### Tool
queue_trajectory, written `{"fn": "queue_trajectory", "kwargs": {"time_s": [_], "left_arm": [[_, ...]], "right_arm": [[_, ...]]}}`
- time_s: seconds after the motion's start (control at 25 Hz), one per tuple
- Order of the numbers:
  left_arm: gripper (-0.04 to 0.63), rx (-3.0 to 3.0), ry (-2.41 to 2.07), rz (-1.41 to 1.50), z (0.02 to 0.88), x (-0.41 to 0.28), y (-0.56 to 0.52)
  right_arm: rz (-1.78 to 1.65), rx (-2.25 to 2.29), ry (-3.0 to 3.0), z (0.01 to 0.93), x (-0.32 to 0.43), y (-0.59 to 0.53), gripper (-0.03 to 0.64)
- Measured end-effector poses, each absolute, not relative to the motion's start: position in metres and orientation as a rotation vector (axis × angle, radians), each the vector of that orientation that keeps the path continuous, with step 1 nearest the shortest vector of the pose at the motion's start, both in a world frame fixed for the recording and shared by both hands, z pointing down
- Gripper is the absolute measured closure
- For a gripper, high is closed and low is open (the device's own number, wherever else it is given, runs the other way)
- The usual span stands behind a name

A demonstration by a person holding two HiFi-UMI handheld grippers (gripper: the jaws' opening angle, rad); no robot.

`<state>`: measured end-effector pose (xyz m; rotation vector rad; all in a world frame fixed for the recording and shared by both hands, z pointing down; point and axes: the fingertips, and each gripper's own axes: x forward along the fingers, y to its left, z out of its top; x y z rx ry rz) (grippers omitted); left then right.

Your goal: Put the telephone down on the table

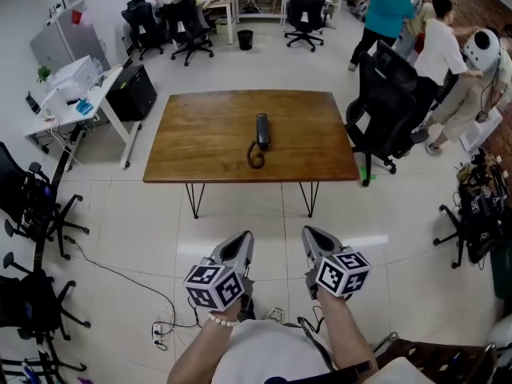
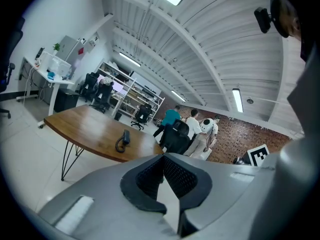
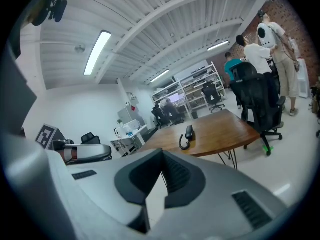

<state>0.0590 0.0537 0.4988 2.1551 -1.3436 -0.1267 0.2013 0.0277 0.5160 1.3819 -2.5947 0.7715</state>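
Far left in the head view: white desk against the wall with a white box-shaped machine on top. Black wheeled office chairs sit at the frame edge below it. White power strip lies on the white tiled floor near the person.

Centre: rectangular brown wooden table on thin black hairpin legs. Black telephone handset lies flat on the tabletop about mid-table, long axis pointing away from the camera. Its coiled black cord is looped on the wood at the near end. Nothing is touching it.

Bottom centre: left gripper is held low in front of the person, well short of the table, marker cube at the rear. Its own view shows the fingers together with tips meeting and nothing between them, the handset on the table far ahead. Right gripper is just beside it at the same height, also well apart from the table. Its fingers are likewise closed tip to tip and empty.

Right: black high-backed office chair stands at the table's right edge. Three standing people are behind it, near a brick wall. More black equipment is at the far right edge, too cluttered to identify.
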Motion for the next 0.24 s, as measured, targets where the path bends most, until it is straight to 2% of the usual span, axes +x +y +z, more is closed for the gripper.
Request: {"fn": "queue_trajectory", "kwargs": {"time_s": [0.24], "left_arm": [[0.612,2.173,-1.334,-0.132,0.496,0.071,0.066]], "right_arm": [[0.752,1.386,-2.597,0.515,0.209,0.039,0.617]]}}
